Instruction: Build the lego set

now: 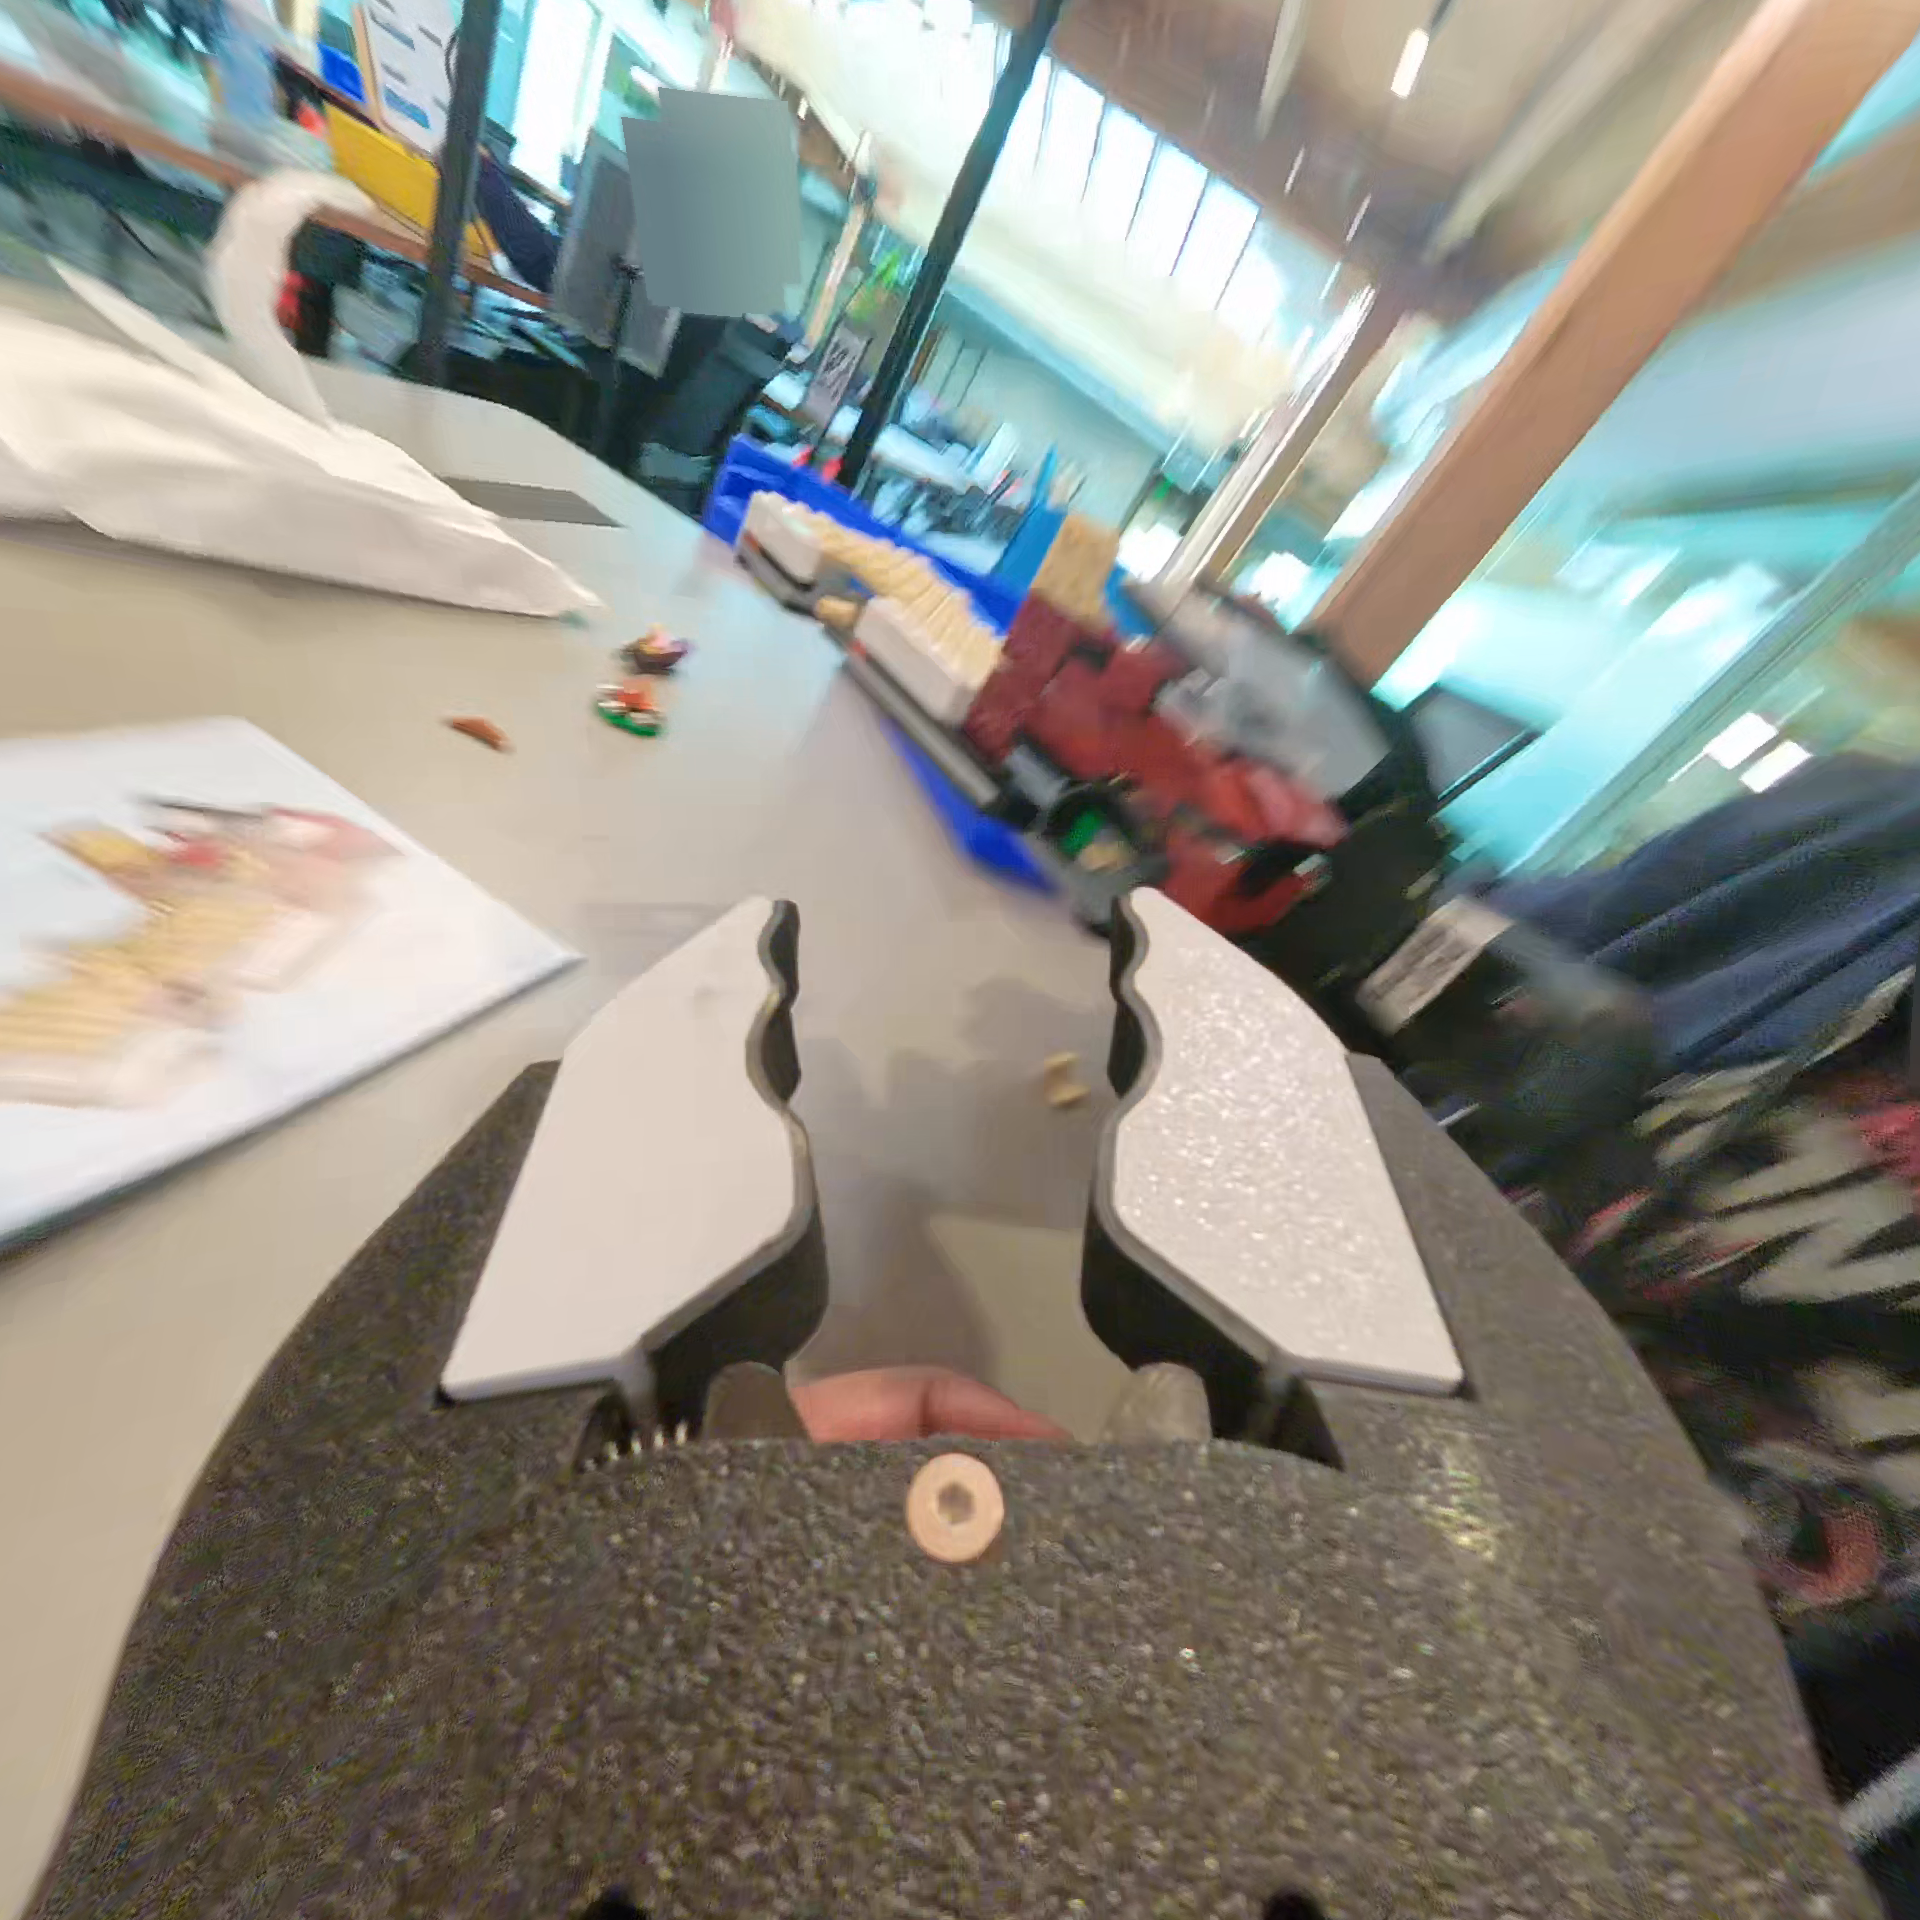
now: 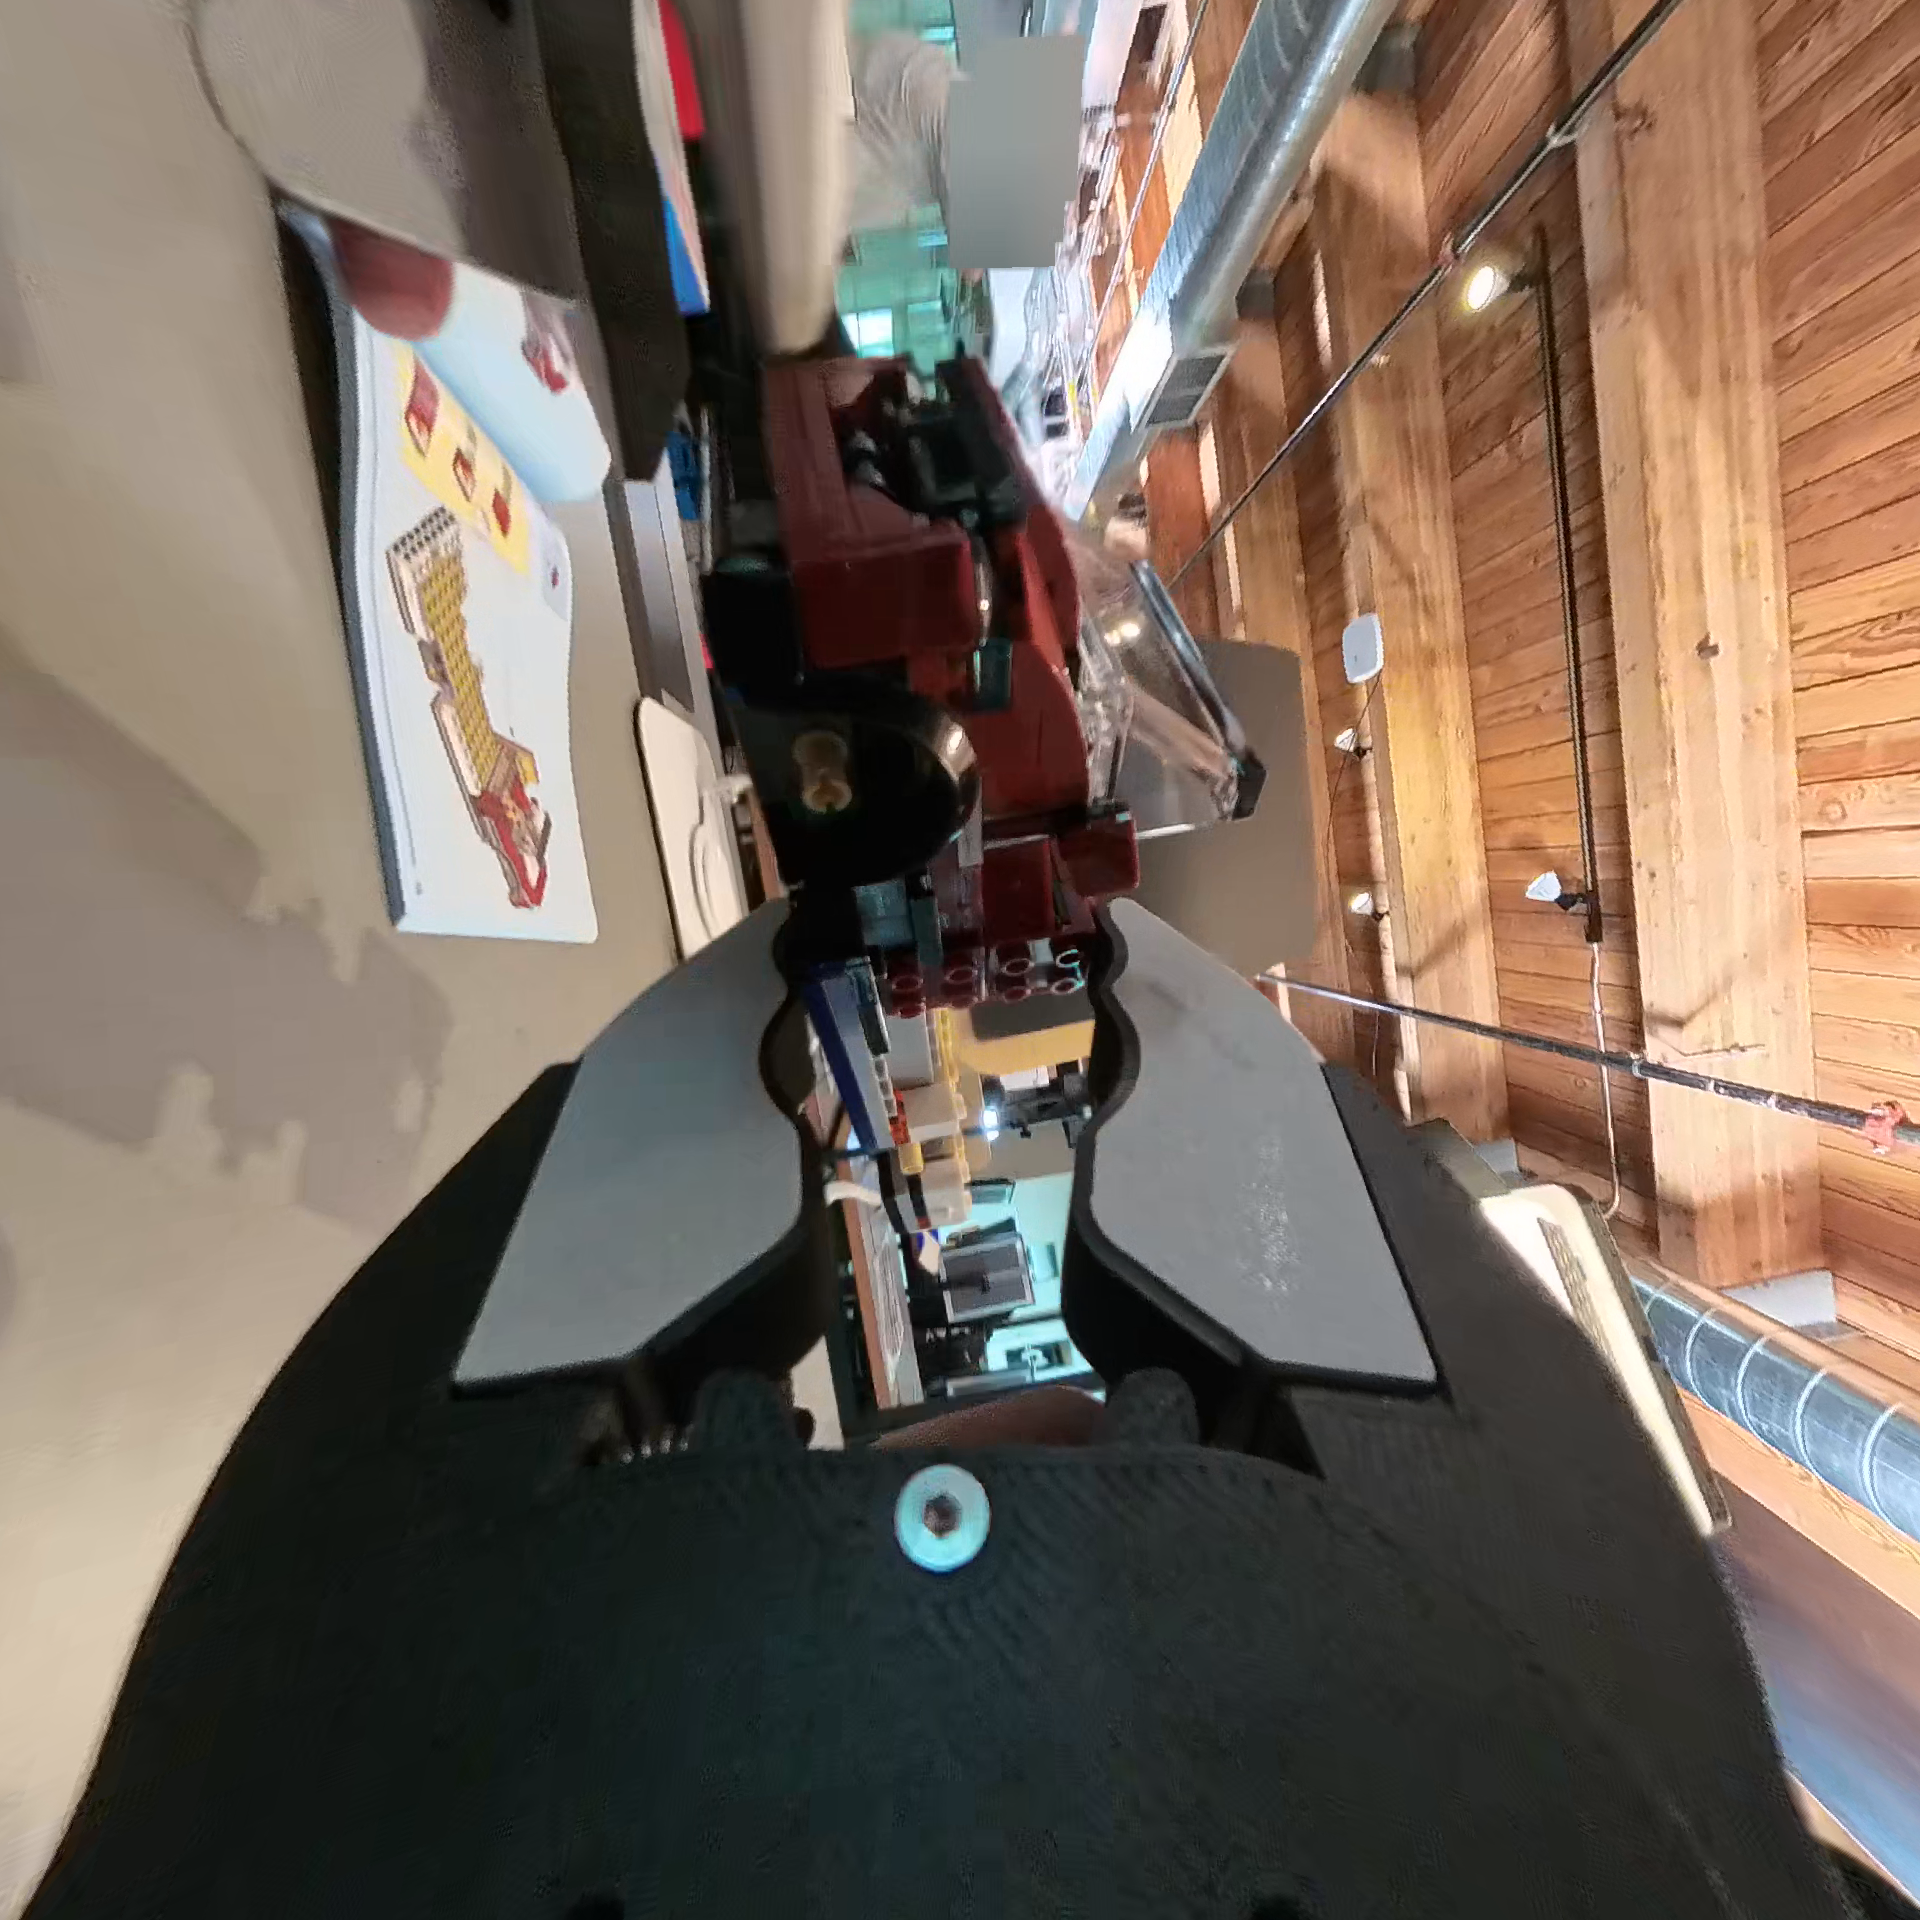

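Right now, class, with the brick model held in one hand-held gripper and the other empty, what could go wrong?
1. The right hand-held gripper grips the dark red brick model only at one end, so the rest might sag or snap off.
2. The open left hand-held gripper hangs near a small tan piece on the table and might knock it away.

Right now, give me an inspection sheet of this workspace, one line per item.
Surface: grey table, mostly bare in the middle.
Job's things: dark red brick-built vehicle with a black wheel; open instruction booklet.
Clutter: small tan brick, a few loose coloured pieces, white paper bag, blue bins.
Grippers: left gripper open, nothing between its fingers; right gripper shut on the vehicle's end.
Cables: nothing seen on the table.
Surroundings: wood-plank wall, metal duct, windows; left view blurred.
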A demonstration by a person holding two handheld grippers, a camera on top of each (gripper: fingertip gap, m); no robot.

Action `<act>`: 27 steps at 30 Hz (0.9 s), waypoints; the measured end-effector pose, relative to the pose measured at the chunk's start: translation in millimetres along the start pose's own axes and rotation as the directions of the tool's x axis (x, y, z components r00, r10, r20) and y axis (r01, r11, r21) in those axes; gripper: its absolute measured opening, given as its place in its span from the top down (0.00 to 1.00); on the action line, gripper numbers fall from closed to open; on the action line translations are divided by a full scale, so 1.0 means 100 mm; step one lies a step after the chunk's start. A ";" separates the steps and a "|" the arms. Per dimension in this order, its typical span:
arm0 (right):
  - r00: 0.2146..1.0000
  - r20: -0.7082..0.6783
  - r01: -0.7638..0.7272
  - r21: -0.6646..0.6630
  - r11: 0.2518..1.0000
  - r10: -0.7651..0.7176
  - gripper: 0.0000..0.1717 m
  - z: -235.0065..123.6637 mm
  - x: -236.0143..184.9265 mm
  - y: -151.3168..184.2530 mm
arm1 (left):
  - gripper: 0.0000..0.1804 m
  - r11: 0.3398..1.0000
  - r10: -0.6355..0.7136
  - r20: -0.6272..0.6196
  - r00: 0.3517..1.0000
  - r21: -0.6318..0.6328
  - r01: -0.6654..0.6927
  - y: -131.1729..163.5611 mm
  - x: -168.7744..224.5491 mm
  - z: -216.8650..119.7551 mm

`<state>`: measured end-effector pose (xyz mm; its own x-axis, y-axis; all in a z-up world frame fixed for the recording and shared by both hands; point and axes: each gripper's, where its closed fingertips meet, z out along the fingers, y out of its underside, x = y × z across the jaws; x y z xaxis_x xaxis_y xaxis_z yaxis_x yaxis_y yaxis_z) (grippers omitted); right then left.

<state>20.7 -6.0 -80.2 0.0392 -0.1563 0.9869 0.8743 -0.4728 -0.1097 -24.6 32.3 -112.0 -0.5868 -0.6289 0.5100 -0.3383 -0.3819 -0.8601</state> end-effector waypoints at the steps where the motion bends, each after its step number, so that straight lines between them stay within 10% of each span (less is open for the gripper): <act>1: 1.000 0.005 0.005 -0.018 1.000 -0.004 0.71 0.02 -0.02 0.03 | 0.67 0.992 -0.114 -0.035 0.993 0.044 0.116 -0.03 0.05 0.02; 6: 1.000 0.030 0.007 -0.069 0.998 -0.005 0.70 0.07 -0.10 0.08 | 0.61 0.899 -0.398 -0.197 0.896 0.111 0.424 -0.02 0.31 0.23; 27: 0.997 -0.028 0.078 -0.009 0.997 -0.078 0.70 0.09 -0.10 -0.11 | 0.69 0.817 -0.518 -0.346 0.782 0.072 0.573 0.02 0.33 0.29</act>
<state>15.4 8.2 -87.8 -0.0429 -0.1435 0.9887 0.8705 -0.4911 -0.0335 -23.0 -8.4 -96.4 -0.5384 -0.0598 0.8406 -0.5591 -0.7210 -0.4094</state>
